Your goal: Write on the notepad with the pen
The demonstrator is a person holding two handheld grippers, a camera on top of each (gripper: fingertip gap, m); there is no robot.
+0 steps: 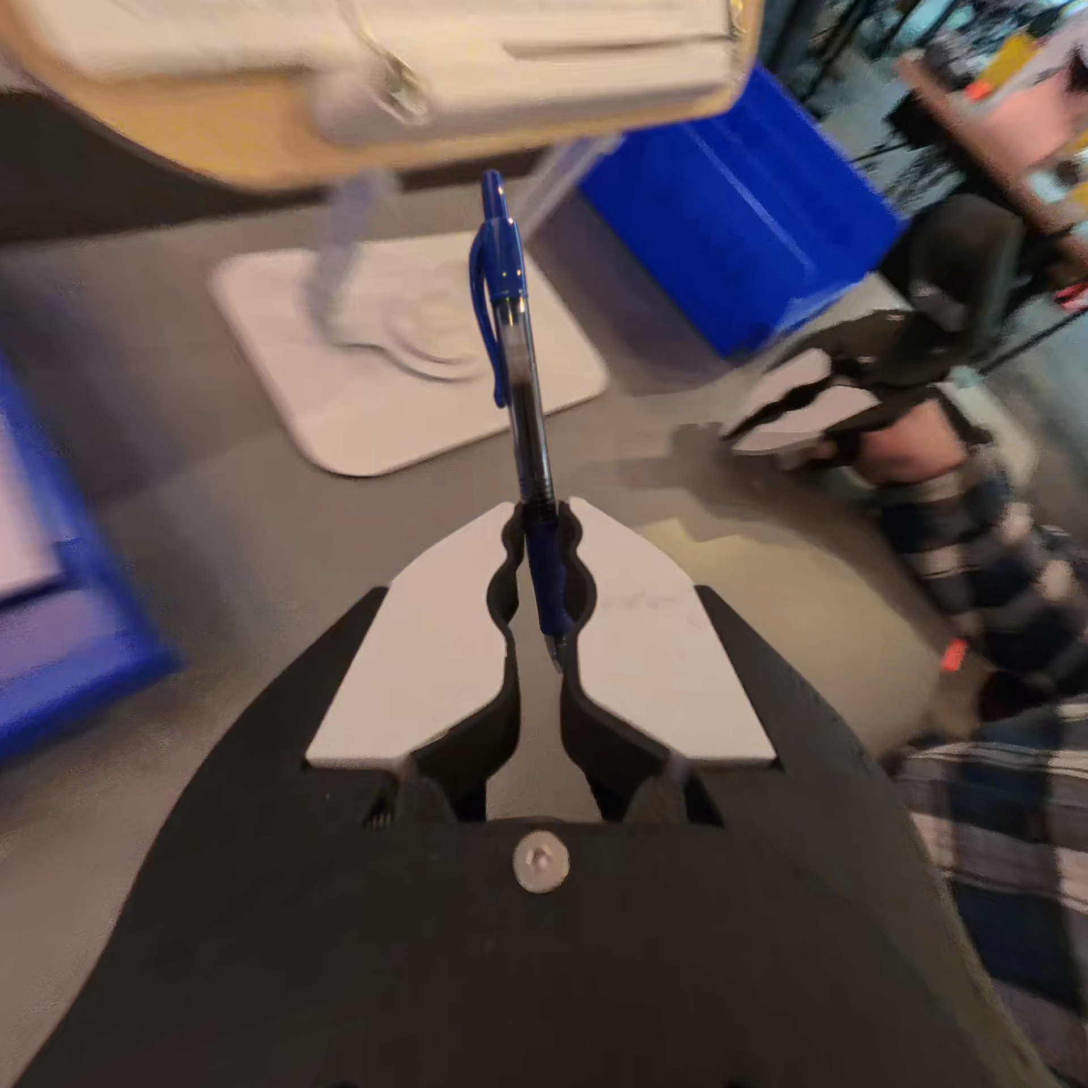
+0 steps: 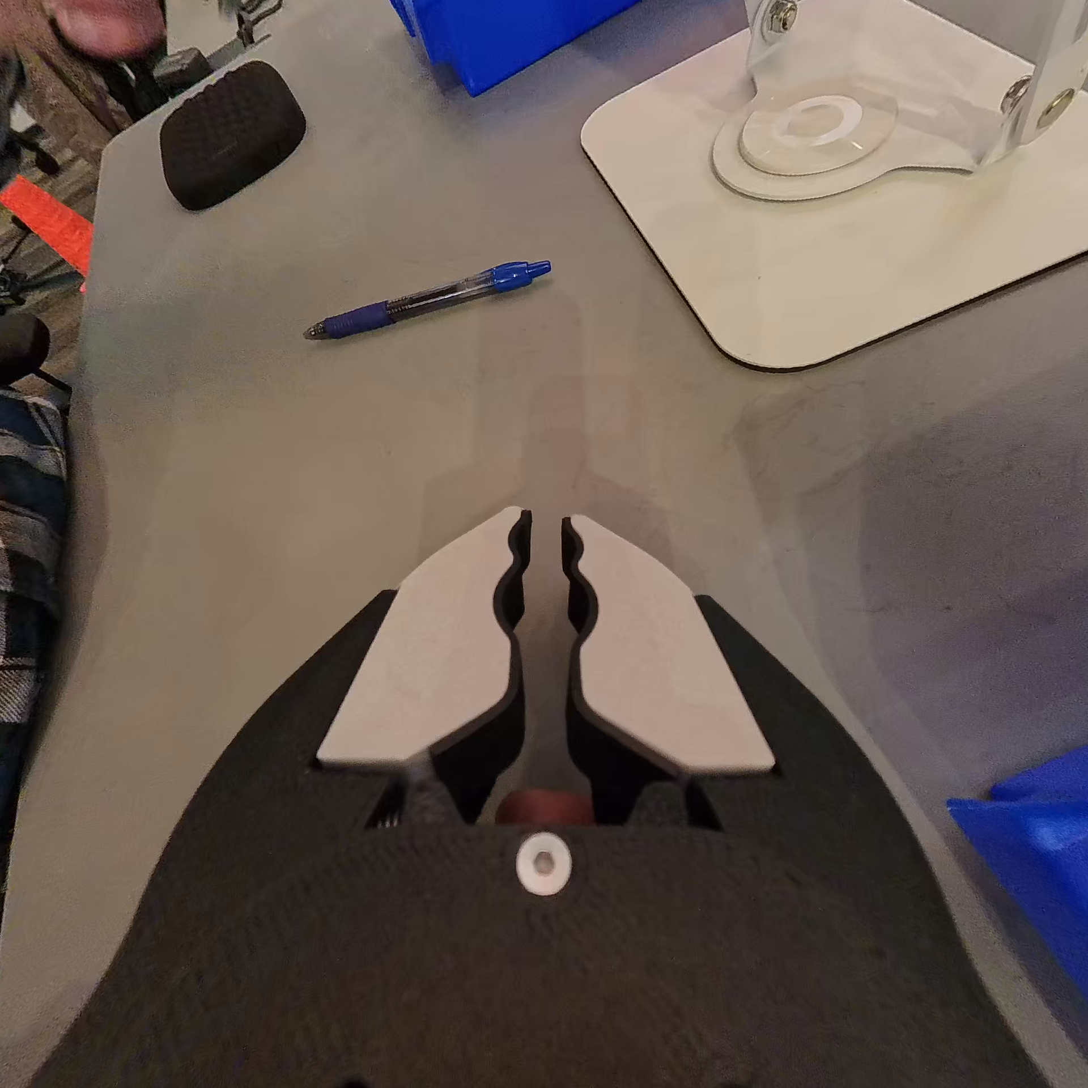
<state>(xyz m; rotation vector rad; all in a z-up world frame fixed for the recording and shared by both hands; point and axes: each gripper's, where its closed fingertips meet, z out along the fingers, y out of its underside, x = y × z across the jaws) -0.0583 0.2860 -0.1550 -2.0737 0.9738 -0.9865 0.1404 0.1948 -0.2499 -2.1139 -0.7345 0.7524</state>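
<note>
already the blue-gripped, clear-barrelled click pen [image 1: 518, 365] is clamped at its rubber grip in the left jaws [image 1: 544, 506]. its clip end points ahead of them and its tip back toward the wrist. pickup looks done; no writing shows yet.

ahead and above the jaws, blurred, a white pad on a tan board [image 1: 589, 41] looks to be the notepad. it is carried on a clear stand with a white square base [image 1: 365, 424] and is well apart from the pen.

the right jaws [image 2: 546, 518] stand narrowly parted with nothing between them, over the grey surface [image 2: 353, 471]. a second, similar blue pen [image 2: 424, 300] lies ahead and left of them.

left to do, i judge: turn the tip forward, reach the pad, write.
</note>
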